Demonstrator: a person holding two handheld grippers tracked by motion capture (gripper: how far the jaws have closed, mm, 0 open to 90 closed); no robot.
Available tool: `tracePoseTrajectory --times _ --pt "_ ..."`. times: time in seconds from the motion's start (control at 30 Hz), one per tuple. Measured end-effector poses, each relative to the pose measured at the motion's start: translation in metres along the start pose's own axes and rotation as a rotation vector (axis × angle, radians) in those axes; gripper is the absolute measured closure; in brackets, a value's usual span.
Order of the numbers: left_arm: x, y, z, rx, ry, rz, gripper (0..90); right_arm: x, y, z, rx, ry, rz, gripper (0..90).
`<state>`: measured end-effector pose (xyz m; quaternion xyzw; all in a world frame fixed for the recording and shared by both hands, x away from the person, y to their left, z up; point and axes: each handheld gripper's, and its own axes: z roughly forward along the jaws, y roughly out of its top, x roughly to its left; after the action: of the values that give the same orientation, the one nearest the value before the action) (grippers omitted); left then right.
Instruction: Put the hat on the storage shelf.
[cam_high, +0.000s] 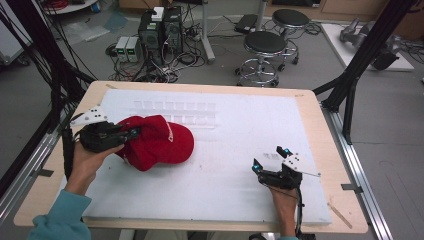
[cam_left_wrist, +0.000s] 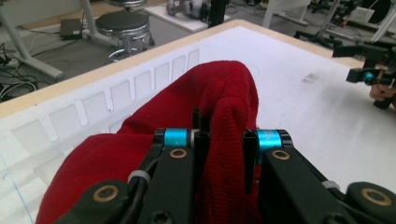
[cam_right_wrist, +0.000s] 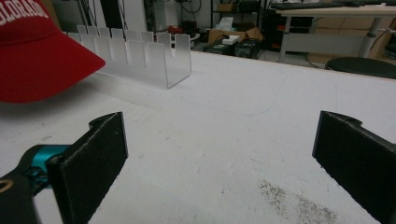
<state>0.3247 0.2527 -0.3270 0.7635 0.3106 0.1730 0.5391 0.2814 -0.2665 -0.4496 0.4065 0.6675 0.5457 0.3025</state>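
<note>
Plainly, red cap (cam_right_wrist: 37, 56) reads "COLORADO", partly cropped.

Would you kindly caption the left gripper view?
Left gripper shut on a fold of the red cap above the white table.

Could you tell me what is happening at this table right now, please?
A person works at a white-topped table with a gripper in each hand. The left gripper is shut on the back of a red cap, pinching a fold of its fabric. The right gripper rests apart near the table's other side, jaws open with nothing between them. A clear slotted rack stands behind the cap.
</note>
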Motion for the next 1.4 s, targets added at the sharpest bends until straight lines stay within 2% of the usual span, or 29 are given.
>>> tracePoseTrajectory --times 0.33,0.6,0.77,0.9,1.2,1.4 --pt "0.008 0.031 -0.015 -0.01 0.033 0.066 82.2 0.0 0.0 0.0 0.0 -0.001 -0.001 2.1" --pt "0.028 0.058 -0.019 0.006 0.101 0.103 82.3 0.0 0.0 0.0 0.0 -0.001 -0.003 2.1" --pt "0.041 0.073 -0.02 0.0 0.118 0.125 82.3 0.0 0.0 0.0 0.0 -0.002 -0.004 2.1" --pt "0.051 0.077 -0.017 0.012 0.135 0.134 82.3 0.0 0.0 0.001 0.001 -0.001 -0.01 2.1" --pt "0.081 0.089 -0.004 0.087 0.182 0.185 82.3 0.0 0.0 0.0 0.007 -0.005 -0.005 2.1" --pt "0.093 0.087 -0.002 0.102 0.187 0.175 82.3 0.001 0.0 0.001 0.006 -0.004 -0.007 2.2"
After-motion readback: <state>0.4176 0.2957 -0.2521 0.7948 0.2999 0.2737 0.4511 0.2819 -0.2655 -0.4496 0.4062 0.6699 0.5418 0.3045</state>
